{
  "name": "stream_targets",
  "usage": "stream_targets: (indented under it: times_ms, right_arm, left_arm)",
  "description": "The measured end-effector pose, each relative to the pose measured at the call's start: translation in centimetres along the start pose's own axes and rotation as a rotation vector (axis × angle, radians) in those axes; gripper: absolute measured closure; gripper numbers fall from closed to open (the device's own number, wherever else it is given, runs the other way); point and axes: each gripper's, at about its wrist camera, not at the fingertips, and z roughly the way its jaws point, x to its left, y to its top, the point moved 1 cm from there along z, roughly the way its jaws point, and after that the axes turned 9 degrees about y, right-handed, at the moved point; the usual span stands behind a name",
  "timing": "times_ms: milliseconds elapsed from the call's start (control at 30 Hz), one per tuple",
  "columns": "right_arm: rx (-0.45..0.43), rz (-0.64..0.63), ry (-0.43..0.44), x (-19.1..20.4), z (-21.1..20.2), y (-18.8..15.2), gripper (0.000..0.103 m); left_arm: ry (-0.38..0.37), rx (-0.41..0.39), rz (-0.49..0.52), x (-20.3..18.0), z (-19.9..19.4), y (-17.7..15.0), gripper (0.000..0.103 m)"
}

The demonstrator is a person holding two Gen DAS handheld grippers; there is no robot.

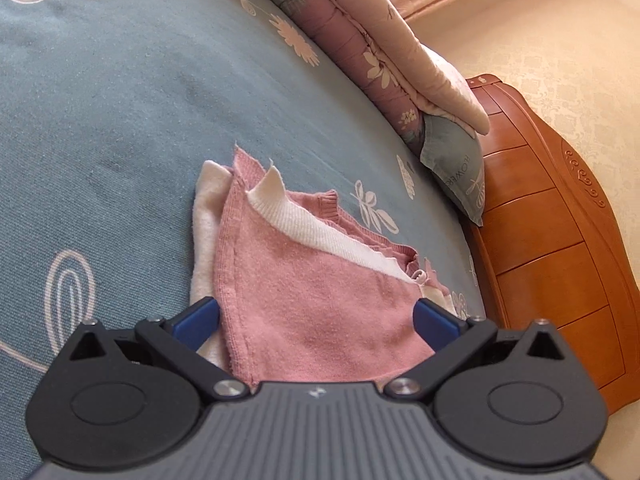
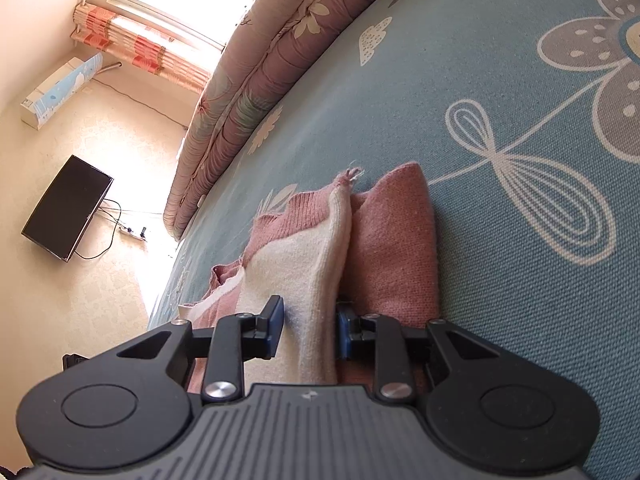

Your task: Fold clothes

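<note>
From the left wrist, the left gripper (image 1: pixel 316 320) has its jaws spread wide, one blue pad (image 1: pixel 198 322) on each side of a pink and white sweater (image 1: pixel 304 280) that lies partly folded on the blue bedspread (image 1: pixel 120 120). The pads stand off the cloth; nothing is pinched. The sweater sits on the bedspread nearer the wooden headboard (image 1: pixel 552 248) than the rolled quilt (image 1: pixel 360 40), with a white ribbed band crossing its upper edge. To do this step well, I judge the gripper should settle over the near edge so both layers fall between the pads, then close firmly enough that the pink layer does not slide off the white one. The tool points down at a moderate slant toward the sweater and looks rolled to one side, the bed's far edge running steeply across the view.

From the right wrist, the right gripper (image 2: pixel 310 328) is pinching a white fold of the sweater (image 2: pixel 308 272); its pads press on both sides of the cloth, jaws drawn fairly close. A pink fold lies just beside the right pad, on the bedspread (image 2: pixel 520 260). The quilt (image 2: pixel 260 80) runs well beyond the sweater. Here the grip should hold steady as an anchor while the other side is taken. The tool tilts gently downward, low over the bedspread.
</note>
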Motion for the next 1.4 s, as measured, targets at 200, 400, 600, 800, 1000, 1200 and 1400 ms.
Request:
stream_targets:
  times_ms: [200,400,600,800,1000,1200,1400]
  right_arm:
    - [0.001,0.003,-0.001,0.0,0.1,0.0,0.072]
    - [-0.001,0.01,0.0,-0.1,-0.1,-0.2,0.072]
    - [0.014,0.011,-0.009,0.0,0.2,0.0,0.072]
    - [0.009,0.031,-0.013,0.8,-0.3,-0.1,0.063]
    - [0.054,0.001,0.056,1.6,-0.4,-0.5,0.051]
    - [-0.009,0.078,0.134,0.2,-1.0,0.2,0.054]
    - [0.063,0.067,0.16,-0.5,0.0,0.0,0.069]
  left_arm:
    - [-0.015,0.019,0.017,-0.2,1.8,1.4,0.001]
    - [-0.079,0.045,-0.031,0.3,3.0,2.0,0.001]
    - [-0.122,0.109,-0.038,0.8,4.5,1.8,0.001]
    - [-0.123,0.122,-0.029,0.1,6.4,3.4,0.001]
    - [-0.14,0.144,-0.024,0.2,6.6,3.4,0.002]
    - [-0.154,0.171,-0.008,0.0,6.1,3.1,0.002]
    - [-0.234,0.157,-0.065,1.2,6.5,3.0,0.002]
